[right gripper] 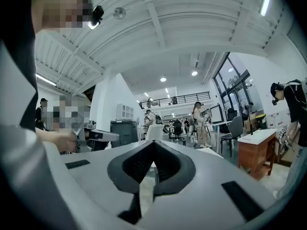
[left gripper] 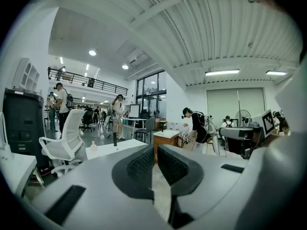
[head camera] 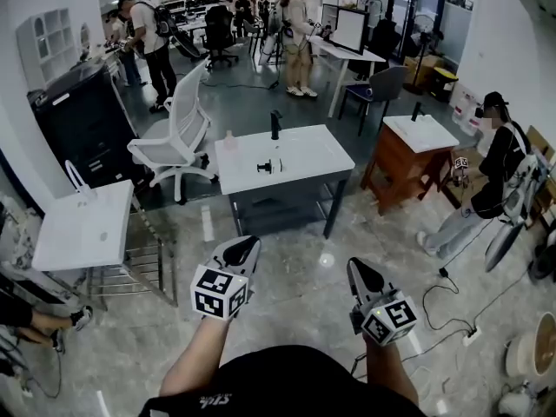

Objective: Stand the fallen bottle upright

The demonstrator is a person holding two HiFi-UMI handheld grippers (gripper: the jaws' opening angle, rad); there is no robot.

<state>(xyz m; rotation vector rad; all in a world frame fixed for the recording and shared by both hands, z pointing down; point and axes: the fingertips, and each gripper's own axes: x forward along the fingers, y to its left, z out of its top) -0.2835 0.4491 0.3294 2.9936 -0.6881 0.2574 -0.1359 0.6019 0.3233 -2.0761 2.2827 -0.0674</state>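
A white sink table (head camera: 304, 159) stands a few steps ahead in the head view, with a black tap (head camera: 275, 125) at its back edge. A small pale bottle (head camera: 230, 139) stands upright near its far left corner; the left gripper view shows it too, as bottle (left gripper: 92, 149). A small dark object (head camera: 268, 166) lies in the middle of the top; I cannot tell what it is. My left gripper (head camera: 243, 250) and right gripper (head camera: 359, 269) hover over the floor short of the table, both shut and empty. Left gripper (left gripper: 156, 150) and right gripper (right gripper: 153, 147) point roughly level.
A white office chair (head camera: 178, 133) stands left of the table, and a second white sink unit (head camera: 82, 224) is nearer on the left. A wooden cabinet (head camera: 404, 163) stands to the right, with a person (head camera: 491, 176) beside it. Cables (head camera: 452, 302) trail over the floor at right.
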